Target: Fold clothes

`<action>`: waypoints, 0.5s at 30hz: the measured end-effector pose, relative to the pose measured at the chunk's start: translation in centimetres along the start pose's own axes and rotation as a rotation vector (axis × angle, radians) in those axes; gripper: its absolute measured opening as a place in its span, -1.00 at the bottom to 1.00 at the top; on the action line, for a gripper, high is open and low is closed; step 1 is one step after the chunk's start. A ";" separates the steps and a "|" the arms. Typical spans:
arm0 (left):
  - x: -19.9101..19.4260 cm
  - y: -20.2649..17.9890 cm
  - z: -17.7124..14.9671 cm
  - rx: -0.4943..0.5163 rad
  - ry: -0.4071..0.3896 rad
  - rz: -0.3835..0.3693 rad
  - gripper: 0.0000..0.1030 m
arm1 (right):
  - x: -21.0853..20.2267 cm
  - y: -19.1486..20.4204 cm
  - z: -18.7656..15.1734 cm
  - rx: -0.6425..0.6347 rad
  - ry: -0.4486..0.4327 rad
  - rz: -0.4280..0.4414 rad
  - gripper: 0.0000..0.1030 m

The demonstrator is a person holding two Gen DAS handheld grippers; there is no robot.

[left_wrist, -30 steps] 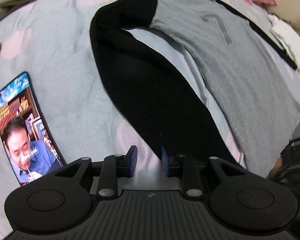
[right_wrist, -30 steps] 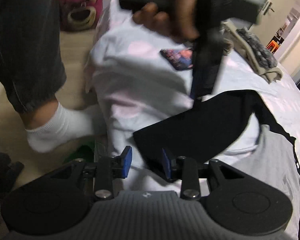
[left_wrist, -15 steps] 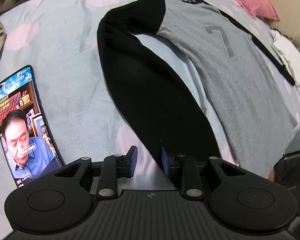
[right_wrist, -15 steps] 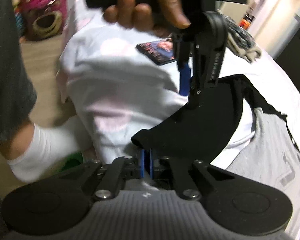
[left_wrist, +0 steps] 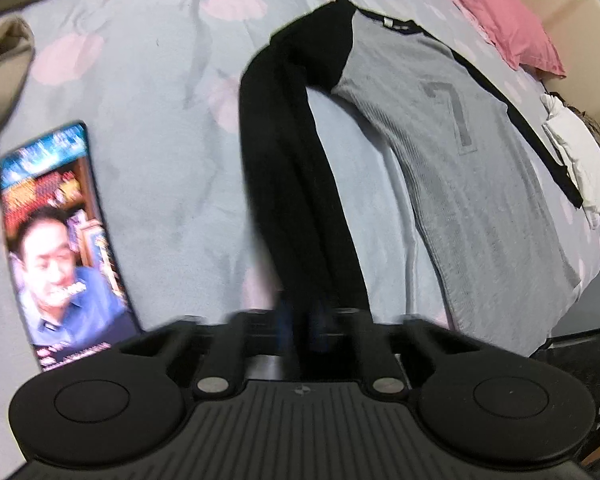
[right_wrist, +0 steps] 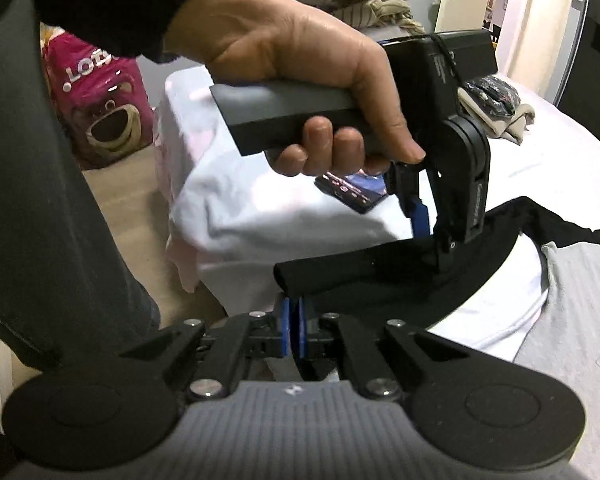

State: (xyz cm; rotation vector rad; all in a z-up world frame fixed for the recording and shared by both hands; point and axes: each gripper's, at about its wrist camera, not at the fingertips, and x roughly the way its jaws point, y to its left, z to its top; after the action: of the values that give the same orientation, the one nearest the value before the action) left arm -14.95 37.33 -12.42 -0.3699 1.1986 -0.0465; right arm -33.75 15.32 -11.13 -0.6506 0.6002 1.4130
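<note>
Bedroom setting, pale blue bed (left_wrist: 160, 184) with pink blotches, and laid across it is the shirt (left_wrist: 480, 184), grey body with a dark "7" on the chest and black sleeves. All places from here are given against that shirt. Its near sleeve (left_wrist: 296, 200) runs from the shoulder down toward the bed's edge, and both grippers are on it!

Left gripper (left_wrist: 300, 320) first: its fingers have just been closing, and now they are pinched together on the sleeve, black cloth running straight into them (blurred at the tips, mind you). From the right wrist view you see a hand (right_wrist: 300, 68) wrapped round that gripper's handle, the tool angled steeply down onto the sleeve partway along.

Right gripper (right_wrist: 294, 326) sits at the cuff end, blue fingers (right_wrist: 286, 328) drawn narrow on the sleeve's edge, and the cuff is raised off the bed, rolled over just above them.

Beside the sleeve, on the side away from the grey body, a phone (left_wrist: 60, 240) lies flat with its screen lit. Past the shirt's far side, a pink pillow (left_wrist: 496, 20) and something white (left_wrist: 580, 160) at the bed's edge. Folded clothes (right_wrist: 496, 108) sit well beyond the collar. Off the bed, a pink bag (right_wrist: 100, 100) stands on the floor, with a dark trouser leg (right_wrist: 40, 200) close by.
</note>
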 end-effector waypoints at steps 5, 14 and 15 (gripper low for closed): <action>-3.6 0.3 1.2 0.105 -0.096 0.146 -0.98 | 0.3 -0.3 1.4 0.040 -0.035 0.019 -0.94; -5.0 2.4 2.2 0.104 -0.072 0.286 -0.97 | 1.9 0.9 4.4 0.016 -0.095 0.036 -0.86; -4.5 2.8 2.0 0.085 -0.061 0.286 -0.97 | 1.8 0.4 4.1 0.016 -0.089 0.024 -0.85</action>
State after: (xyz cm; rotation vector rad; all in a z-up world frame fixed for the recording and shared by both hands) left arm -15.17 41.51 -8.63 -0.1219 1.1747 0.1596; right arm -34.06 19.58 -9.61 -0.5663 0.5500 1.4506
